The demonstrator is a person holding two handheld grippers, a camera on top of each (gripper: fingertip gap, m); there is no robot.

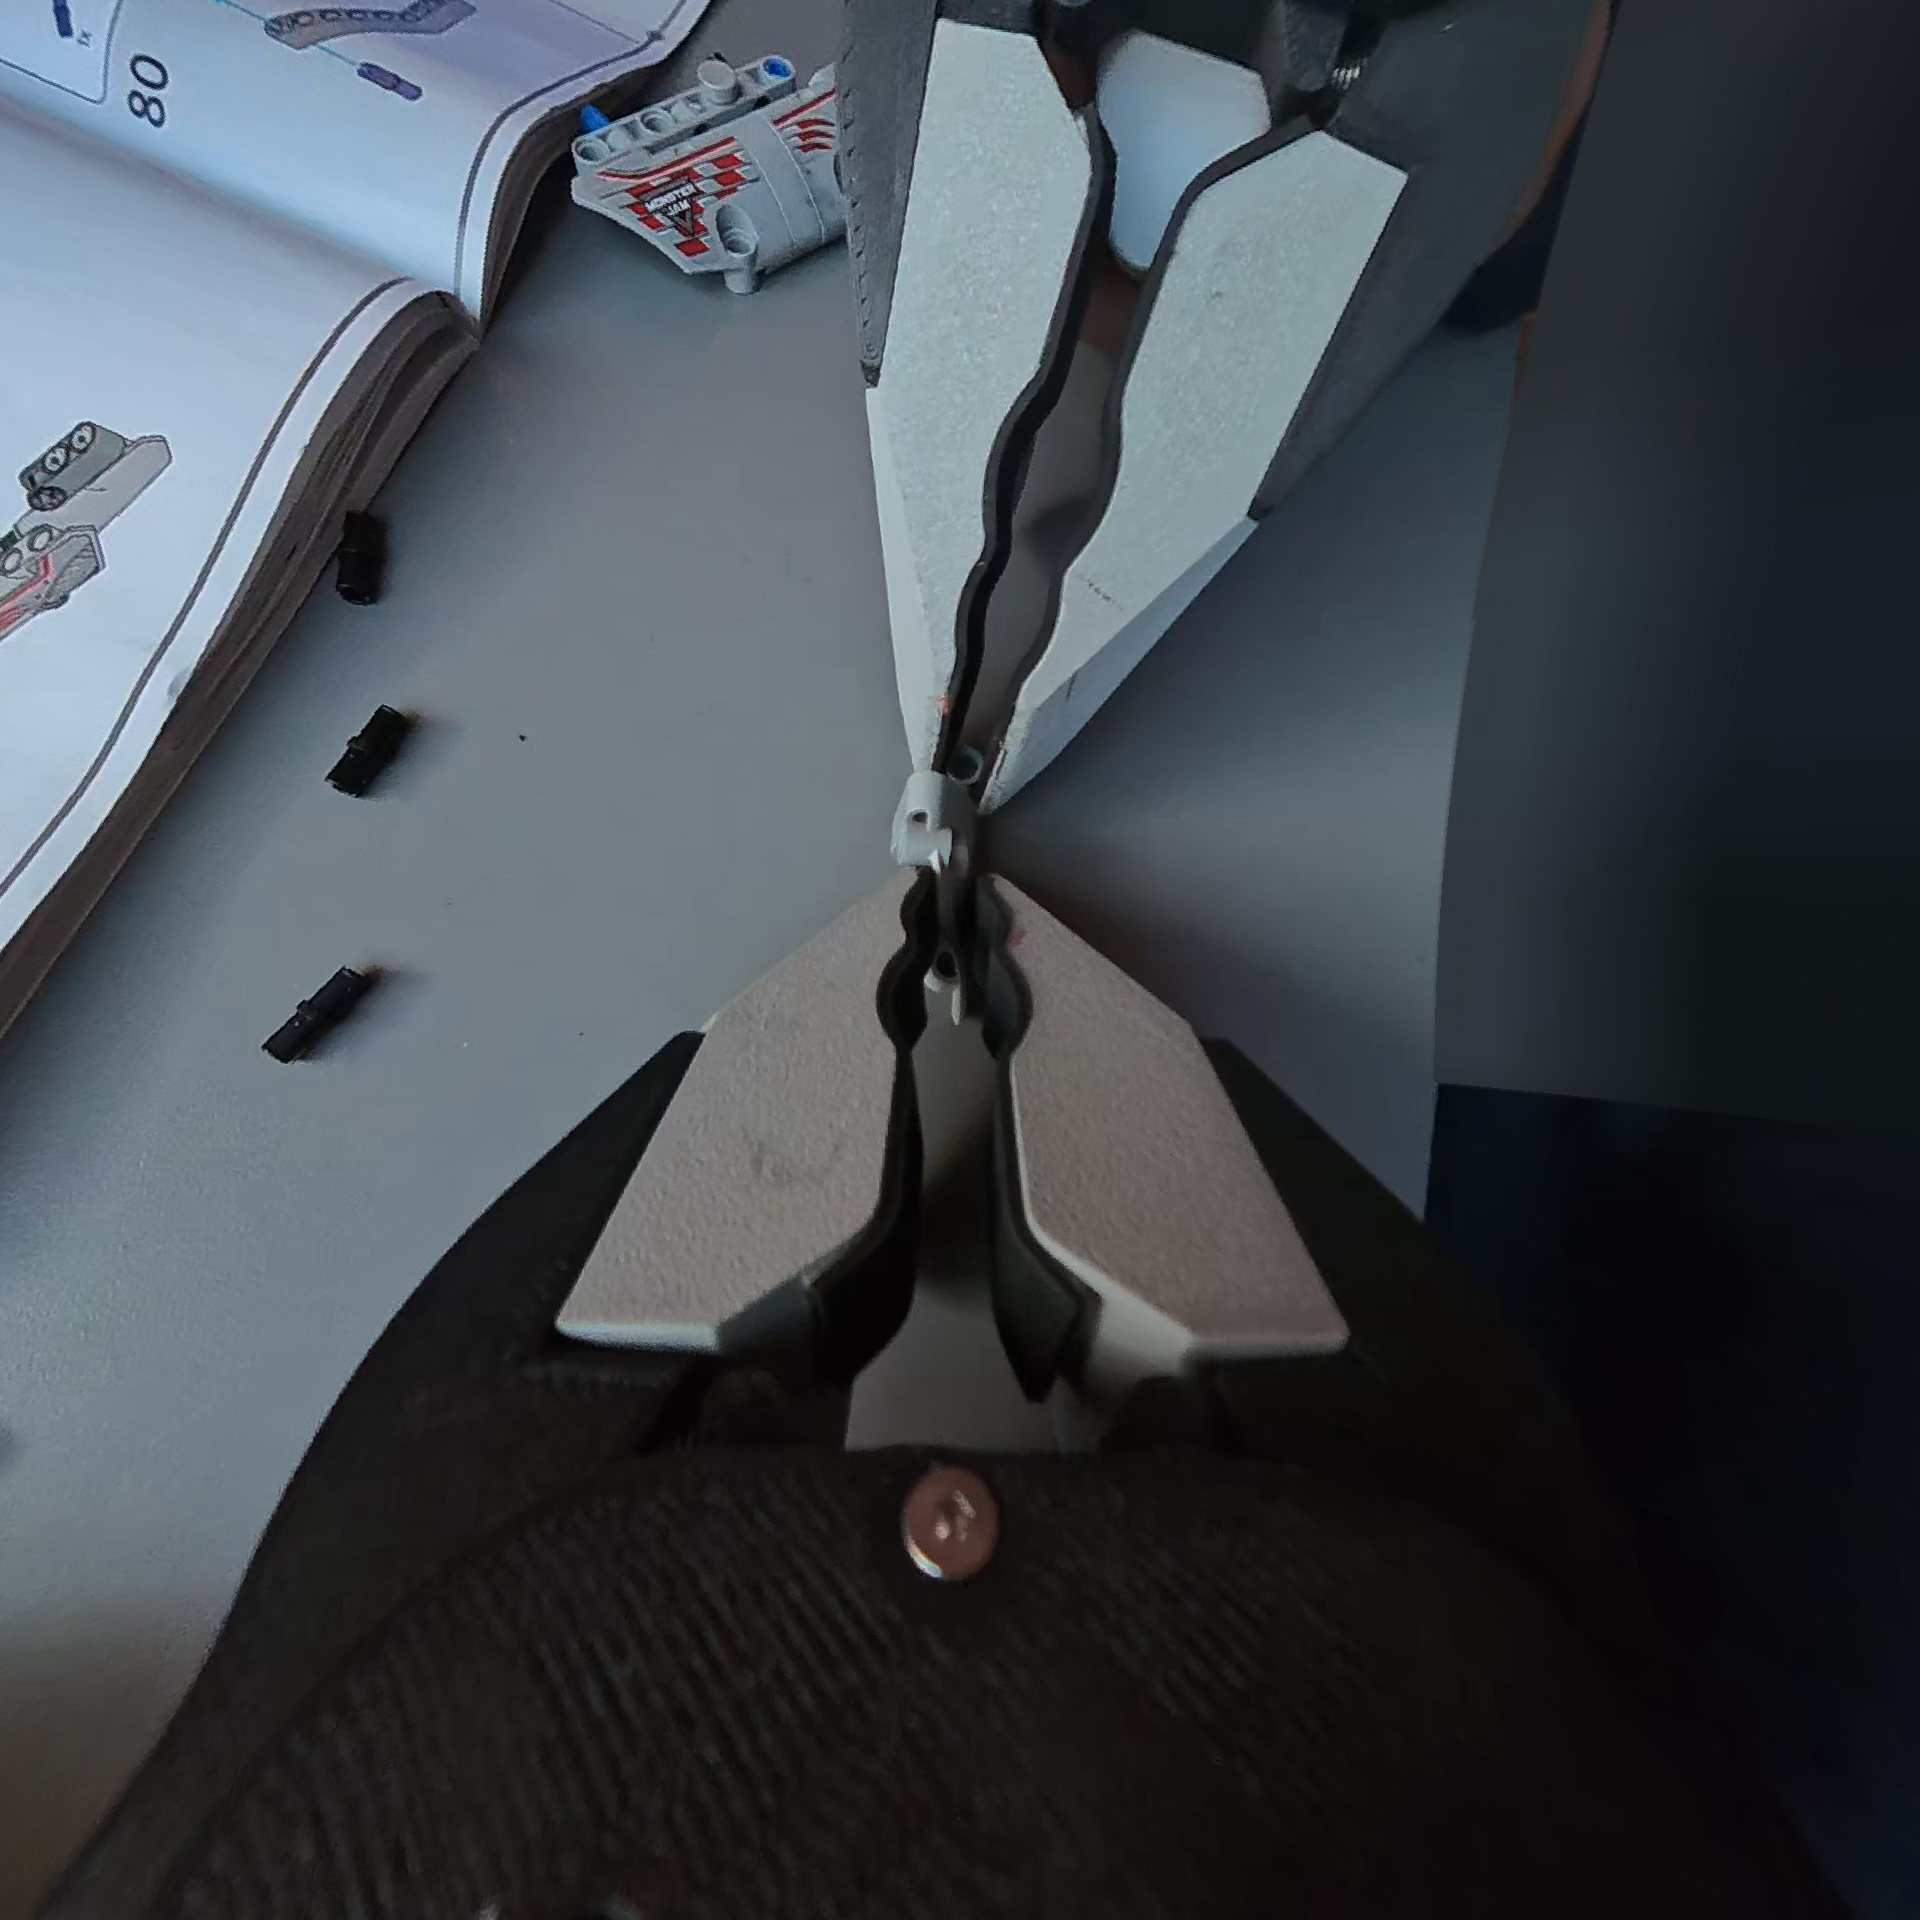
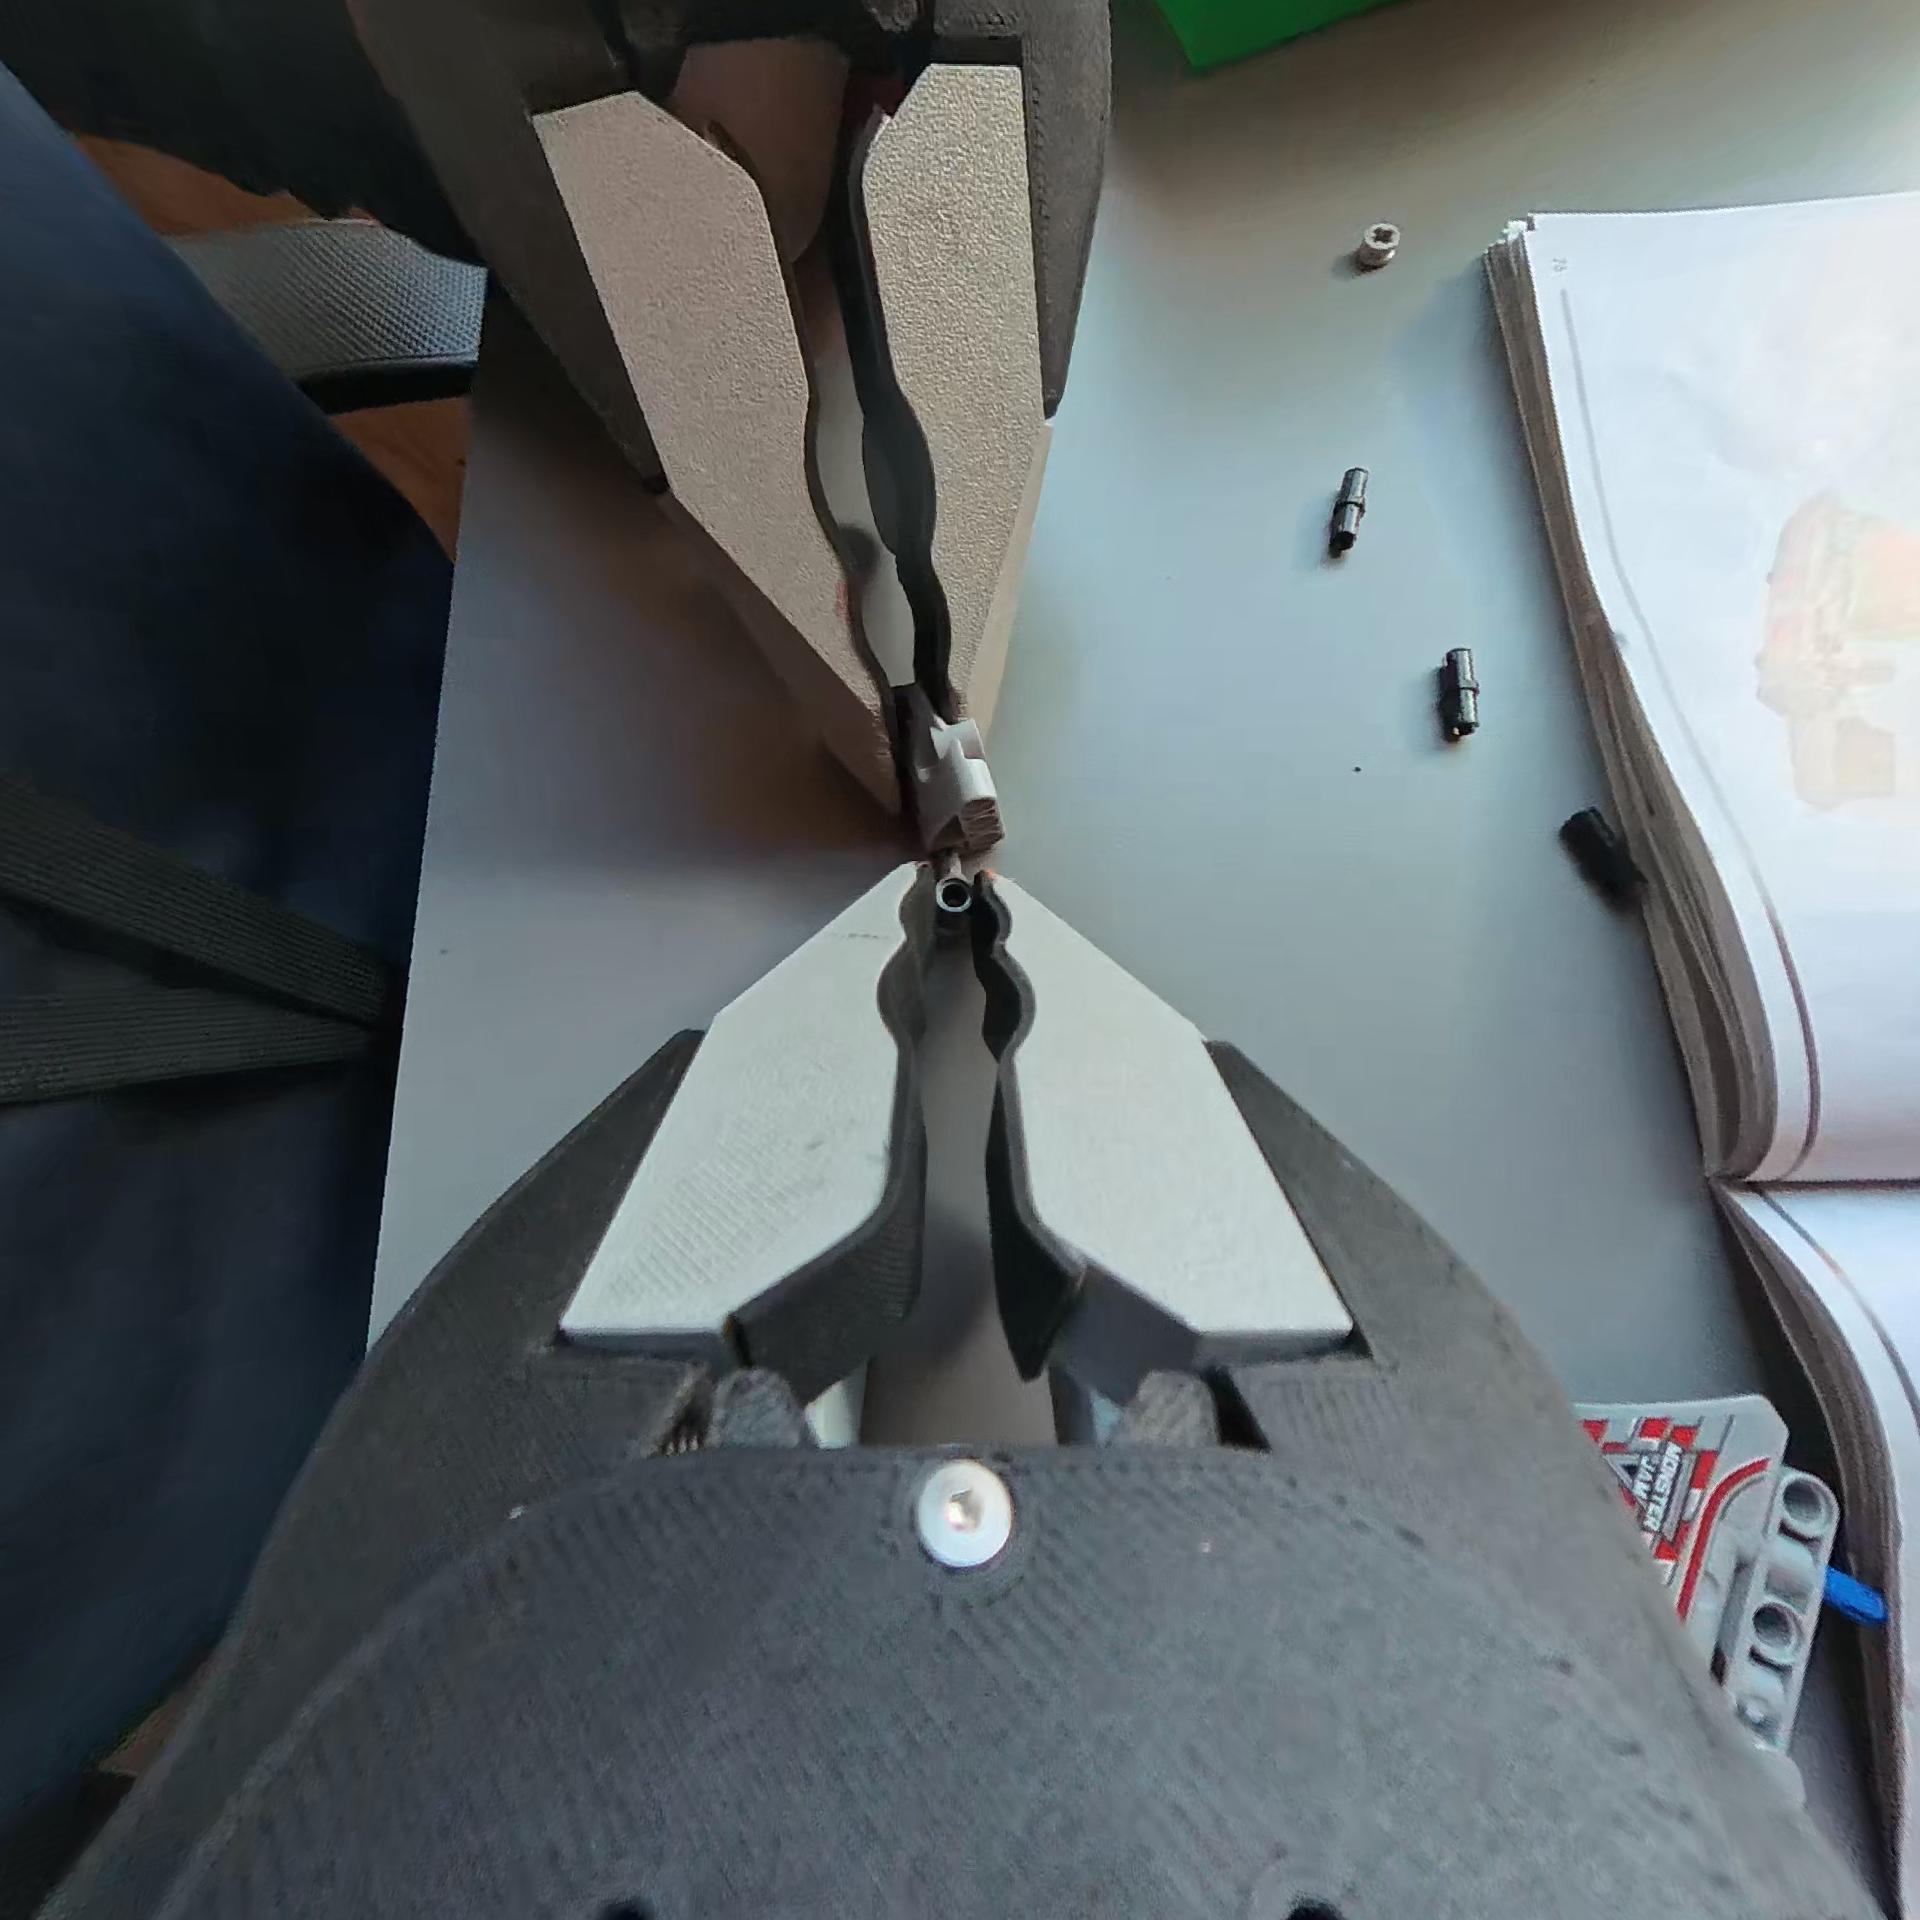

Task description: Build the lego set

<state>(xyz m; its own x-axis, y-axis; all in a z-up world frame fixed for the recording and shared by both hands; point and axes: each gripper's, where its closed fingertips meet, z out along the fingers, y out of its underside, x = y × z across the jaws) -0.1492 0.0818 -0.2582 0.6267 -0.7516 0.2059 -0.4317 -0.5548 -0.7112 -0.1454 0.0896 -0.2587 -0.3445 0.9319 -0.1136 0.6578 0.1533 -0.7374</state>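
My two grippers meet tip to tip above the grey table (image 1: 644,644). My left gripper (image 1: 951,920) is shut on a small light grey connector (image 1: 923,823); both also show at the top of the right wrist view, the left gripper (image 2: 928,743) and the connector (image 2: 958,777). My right gripper (image 2: 954,906) is shut on a small dark grey pin (image 2: 953,895), whose round end faces the camera. It comes in from the top of the left wrist view (image 1: 964,781). The pin's end touches or nearly touches the connector.
Three black pins (image 1: 358,556) (image 1: 369,748) (image 1: 317,1013) lie beside an open instruction booklet (image 1: 156,364). A grey panel assembly with red stickers (image 1: 717,177) lies by the booklet. A small grey bush (image 2: 1379,247) lies farther off. The table edge and a person's dark blue clothing (image 2: 156,623) are at left. Only a small space, under 4 cm, lies between the two pairs of fingers. The small grey bush (image 2: 1379,247) is about equally far from each gripper, around 15 cm.
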